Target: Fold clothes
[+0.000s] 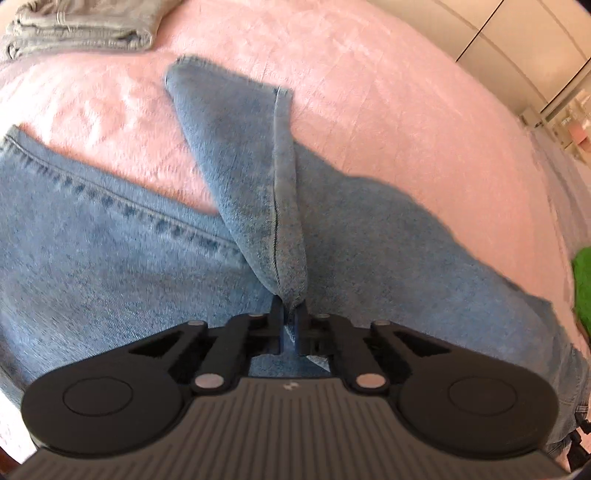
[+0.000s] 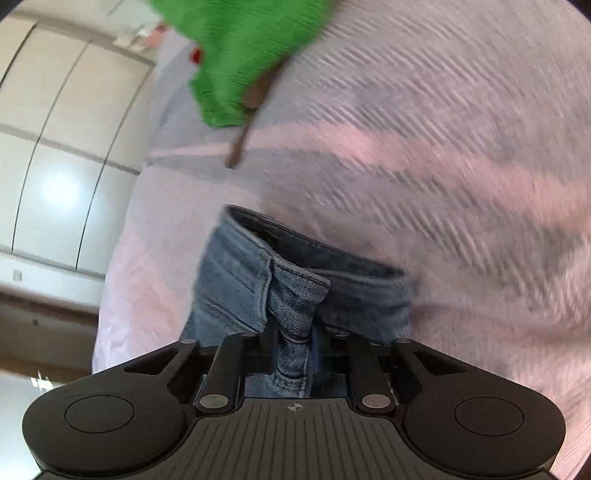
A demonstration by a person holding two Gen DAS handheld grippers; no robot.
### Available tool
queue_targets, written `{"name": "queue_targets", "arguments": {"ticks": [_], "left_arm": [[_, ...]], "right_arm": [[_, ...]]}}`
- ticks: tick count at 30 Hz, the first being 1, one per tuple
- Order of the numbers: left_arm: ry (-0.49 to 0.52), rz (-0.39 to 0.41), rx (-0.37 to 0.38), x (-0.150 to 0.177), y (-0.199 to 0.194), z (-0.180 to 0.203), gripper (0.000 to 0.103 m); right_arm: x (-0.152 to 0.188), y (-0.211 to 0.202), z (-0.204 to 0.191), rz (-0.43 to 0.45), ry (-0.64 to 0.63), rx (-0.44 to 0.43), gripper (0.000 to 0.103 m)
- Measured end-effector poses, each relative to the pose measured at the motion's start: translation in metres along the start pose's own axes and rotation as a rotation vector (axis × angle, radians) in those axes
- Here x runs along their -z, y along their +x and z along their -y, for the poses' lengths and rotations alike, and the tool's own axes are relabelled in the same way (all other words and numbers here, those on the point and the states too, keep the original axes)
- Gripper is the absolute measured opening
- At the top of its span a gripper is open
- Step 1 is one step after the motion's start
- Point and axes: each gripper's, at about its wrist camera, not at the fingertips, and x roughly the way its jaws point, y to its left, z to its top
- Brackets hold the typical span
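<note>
A pair of blue jeans [image 1: 110,251] lies on a pink bedspread [image 1: 369,92]. My left gripper [image 1: 289,310] is shut on a raised fold of the denim along a leg seam; the leg's end reaches away toward the far side. In the right wrist view my right gripper [image 2: 293,332] is shut on the jeans' waistband [image 2: 295,288], which bunches up between the jaws and hangs lifted above the bedspread [image 2: 443,147].
A folded grey garment [image 1: 85,29] lies at the far left of the bed. A green garment [image 2: 240,48] lies near the bed's edge, also at the right rim of the left wrist view [image 1: 581,284]. White wardrobe doors [image 2: 55,147] stand beyond the bed.
</note>
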Motion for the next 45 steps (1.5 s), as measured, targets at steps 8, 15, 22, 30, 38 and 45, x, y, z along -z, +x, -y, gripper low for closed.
{"name": "queue_targets", "arguments": {"ticks": [8,15,22,30,38,45], "left_arm": [[0.156,0.056,-0.066,0.052,-0.050,-0.004,0.003],[0.161,0.108,-0.093,0.079,-0.065,-0.004,0.003],[0.241,0.033,-0.194,0.086,-0.047,0.002,0.021],[0.480,0.127,-0.338,0.063,-0.073,0.026,0.048],[0.639,0.147,-0.392,-0.029,0.022,0.066,0.056],[0.505,0.057,-0.384,-0.073,0.067,0.037,0.021]], "right_arm": [[0.012,-0.025,0.014,-0.027,-0.070,0.069,0.013],[0.013,-0.037,0.018,-0.002,-0.075,0.056,0.013],[0.015,-0.023,0.028,-0.012,-0.007,0.101,0.013],[0.016,-0.020,0.027,-0.013,0.001,0.118,0.015],[0.020,-0.014,0.024,0.004,0.008,0.148,0.016],[0.020,-0.014,0.022,0.000,-0.004,0.157,0.016]]}}
